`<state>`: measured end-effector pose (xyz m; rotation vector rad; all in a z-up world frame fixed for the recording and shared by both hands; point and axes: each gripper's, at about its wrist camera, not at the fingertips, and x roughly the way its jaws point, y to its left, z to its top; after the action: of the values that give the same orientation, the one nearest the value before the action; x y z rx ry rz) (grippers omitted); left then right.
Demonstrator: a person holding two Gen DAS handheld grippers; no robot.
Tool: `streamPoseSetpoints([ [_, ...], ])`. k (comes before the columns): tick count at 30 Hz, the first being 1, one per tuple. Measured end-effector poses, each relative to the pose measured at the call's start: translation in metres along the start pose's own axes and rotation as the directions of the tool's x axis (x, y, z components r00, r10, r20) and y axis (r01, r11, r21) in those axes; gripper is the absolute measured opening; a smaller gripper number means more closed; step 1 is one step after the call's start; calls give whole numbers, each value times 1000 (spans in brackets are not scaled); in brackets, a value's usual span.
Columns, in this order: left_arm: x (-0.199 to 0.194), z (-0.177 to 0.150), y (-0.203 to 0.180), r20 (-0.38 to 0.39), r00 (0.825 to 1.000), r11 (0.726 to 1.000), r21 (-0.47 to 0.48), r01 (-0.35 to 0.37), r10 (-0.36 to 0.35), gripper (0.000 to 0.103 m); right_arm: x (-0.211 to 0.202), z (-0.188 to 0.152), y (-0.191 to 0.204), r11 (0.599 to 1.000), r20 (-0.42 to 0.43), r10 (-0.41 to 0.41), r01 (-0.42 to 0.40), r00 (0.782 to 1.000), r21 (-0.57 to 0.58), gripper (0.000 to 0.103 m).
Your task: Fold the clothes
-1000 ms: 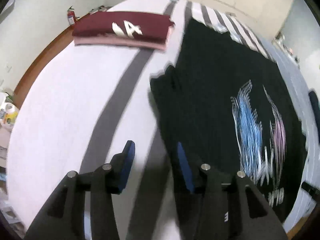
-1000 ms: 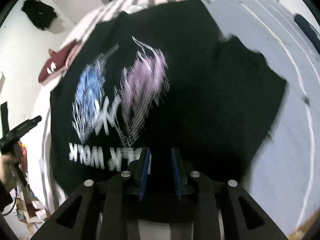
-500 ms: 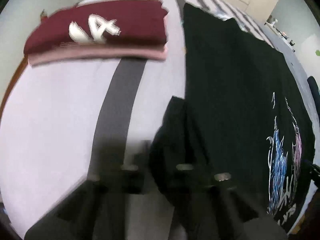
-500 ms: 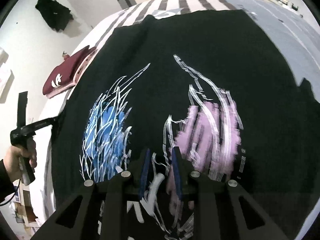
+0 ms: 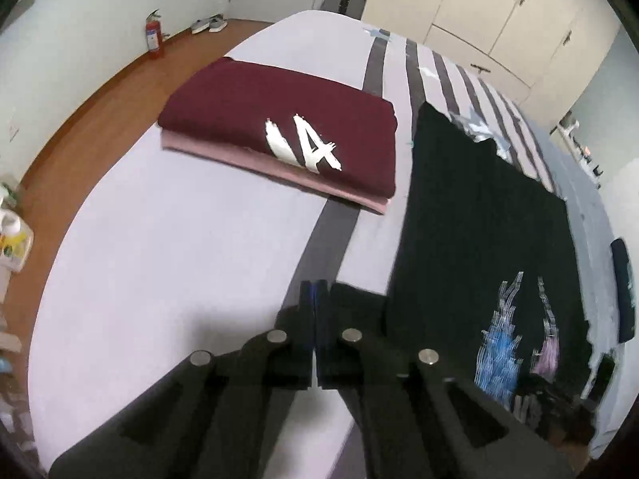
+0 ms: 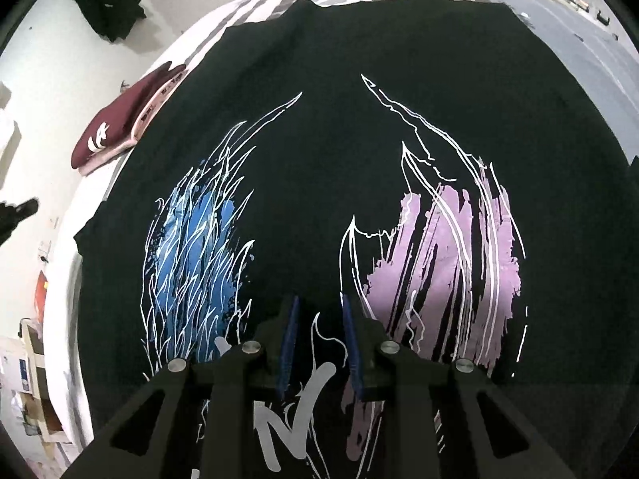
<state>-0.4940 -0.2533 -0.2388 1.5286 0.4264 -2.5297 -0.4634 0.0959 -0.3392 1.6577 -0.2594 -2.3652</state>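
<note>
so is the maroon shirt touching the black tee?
Apart. The left wrist view shows a strip of bedsheet between the maroon shirt and the black tee.

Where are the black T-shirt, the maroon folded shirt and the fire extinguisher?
black T-shirt (image 6: 319, 127): right wrist view, plain chest fabric.
maroon folded shirt (image 5: 255, 119): left wrist view, top face.
fire extinguisher (image 5: 153, 38): left wrist view, red body.

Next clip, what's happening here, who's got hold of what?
A person with a handheld gripper in each hand is folding clothes on a striped bed. A black T-shirt with blue and purple flame print lies spread out flat. The left gripper is shut at the shirt's sleeve edge, apparently pinching the fabric, though blur makes that uncertain. The right gripper hovers slightly open over the print, gripping nothing. A folded maroon shirt on a folded pink garment already sits stacked beside it.
</note>
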Motion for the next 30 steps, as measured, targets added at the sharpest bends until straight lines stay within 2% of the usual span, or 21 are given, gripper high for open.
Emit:
streamPoseSetpoints([
  [2, 28, -8, 7, -74, 997, 999, 13, -30, 31, 0, -3, 1, 1, 1000, 6, -3, 3, 1000, -1, 21],
  [5, 57, -32, 16, -181, 982, 999, 18, -46, 49, 0, -12, 1, -1, 1000, 23, 13, -13, 1000, 7, 21],
  [12, 42, -100, -9, -184, 981, 991, 111, 74, -53, 0, -16, -5, -3, 999, 24, 35, -34, 999, -18, 21],
  [14, 42, -105, -17, -178, 980, 990, 94, 103, -85, 0, -14, -6, -4, 999, 20, 38, -38, 999, -5, 21],
  [17, 39, -94, -31, -147, 972, 982, 29, 189, -183, 0, -14, -6, -7, 999, 24, 43, -44, 999, 24, 21],
  [19, 29, -88, -52, -116, 967, 971, 40, 234, -228, 0, -17, -5, -10, 998, 32, 50, -51, 998, 37, 21],
  [21, 14, -86, -85, -82, 962, 959, 93, 268, -261, 0, -20, -4, -13, 997, 40, 53, -55, 998, 47, 21],
  [25, -4, -83, -179, -56, 927, 896, 240, 374, -371, 0, -29, -1, -29, 995, 57, 43, -48, 997, 88, 21],
  [28, 12, -95, -248, -158, 891, 838, 302, 453, -425, 4, -38, 0, -47, 991, 68, 20, -29, 997, 131, 21],
  [30, 22, -107, -269, -210, 888, 835, 308, 456, -408, 4, -43, -1, -60, 988, 67, 2, -12, 998, 151, 21],
])
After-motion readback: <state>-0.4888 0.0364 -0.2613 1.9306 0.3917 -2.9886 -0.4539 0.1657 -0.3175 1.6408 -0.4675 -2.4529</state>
